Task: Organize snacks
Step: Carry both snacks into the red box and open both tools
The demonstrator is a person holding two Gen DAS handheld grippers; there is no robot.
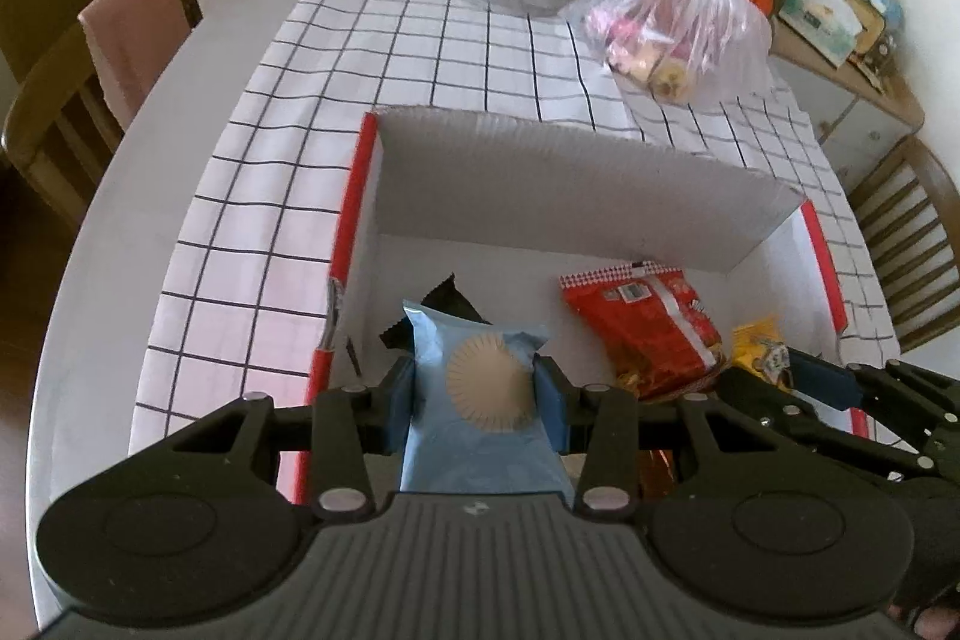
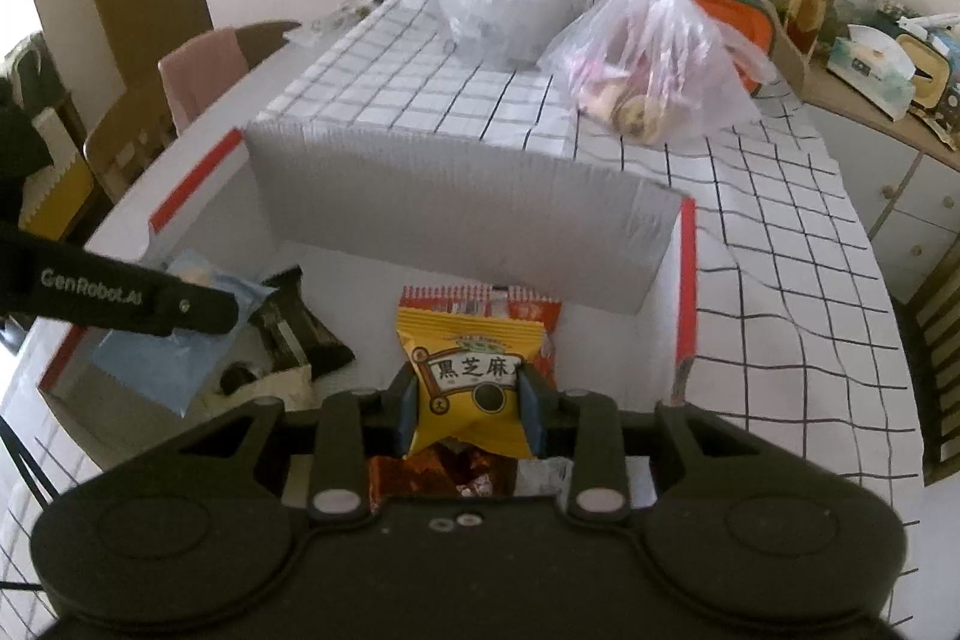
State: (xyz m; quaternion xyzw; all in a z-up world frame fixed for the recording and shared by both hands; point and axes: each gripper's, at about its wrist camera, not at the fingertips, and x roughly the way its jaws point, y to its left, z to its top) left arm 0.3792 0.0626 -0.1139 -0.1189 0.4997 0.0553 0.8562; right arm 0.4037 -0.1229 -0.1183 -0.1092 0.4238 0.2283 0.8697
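Left wrist view is showing your left gripper [image 1: 477, 391] holding the blue packet [image 1: 480, 400] between its fingers, above the box [image 1: 600, 196], long axis pointing forward. Your right gripper [image 2: 471, 406] is pinching the yellow packet [image 2: 471, 388] over the red bag [image 2: 528, 307], at the box's right side.

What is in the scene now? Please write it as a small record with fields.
left hand-held gripper: shut on blue packet, above the box
right hand-held gripper: shut on yellow packet, above the box
box: white with red edges, open, on checked cloth
inside box: red packet, black packet
behind box: two plastic bags, tied
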